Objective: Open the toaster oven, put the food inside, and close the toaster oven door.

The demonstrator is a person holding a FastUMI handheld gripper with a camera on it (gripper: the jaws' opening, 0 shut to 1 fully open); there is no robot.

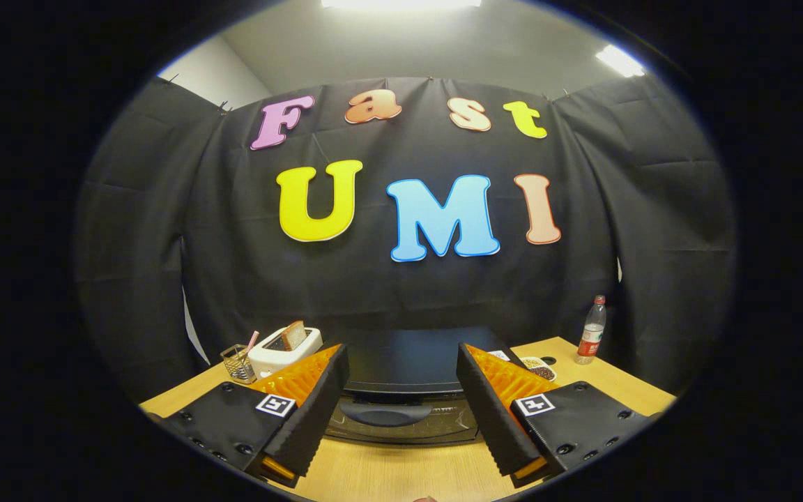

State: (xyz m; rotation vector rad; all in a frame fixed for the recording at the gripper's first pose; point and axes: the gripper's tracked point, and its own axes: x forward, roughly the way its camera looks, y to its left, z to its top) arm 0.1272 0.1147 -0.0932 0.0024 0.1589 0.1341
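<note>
A black toaster oven (401, 369) sits on the wooden table (401, 474) just ahead of my fingers, seen from above its front. Its door looks shut, with the dark handle (382, 416) lying between my two fingers. My gripper (401, 355) is open, its black ribbed fingers (318, 411) spread wide to either side of the oven's top, touching nothing. A small dish of dark food (539, 368) rests on the table to the right of the oven, partly hidden behind the right finger.
A white pop-up toaster (284, 350) with a slice of bread in it stands left of the oven, beside a small wire basket (239, 362). A plastic bottle with a red label (591, 331) stands at the table's far right corner.
</note>
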